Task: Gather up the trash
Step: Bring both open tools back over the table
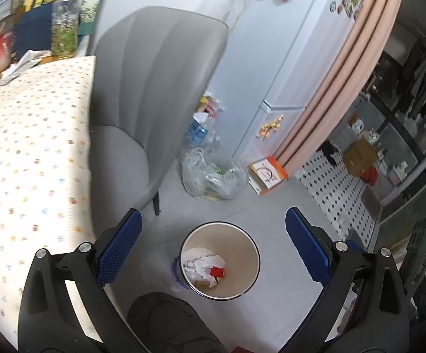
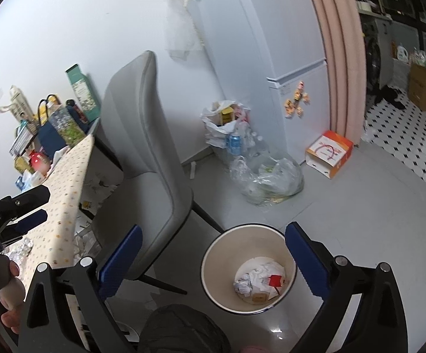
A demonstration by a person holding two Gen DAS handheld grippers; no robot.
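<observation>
Left wrist view: waste bin [image 1: 246, 253] on the grey floor, crumpled paper [image 1: 202, 264] and a red scrap at its bottom, directly below the left gripper [image 1: 213, 253], jaws wide, empty. Right gripper [image 2: 213, 257] likewise spread, nothing held, beside a grey chair [image 2: 145, 161] and patterned table [image 2: 65, 194].

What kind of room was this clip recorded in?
Most likely a small home kitchen or dining corner: a white fridge with magnets, a grey chair at a table with a dotted cloth, and a waste bin on the floor.
</observation>
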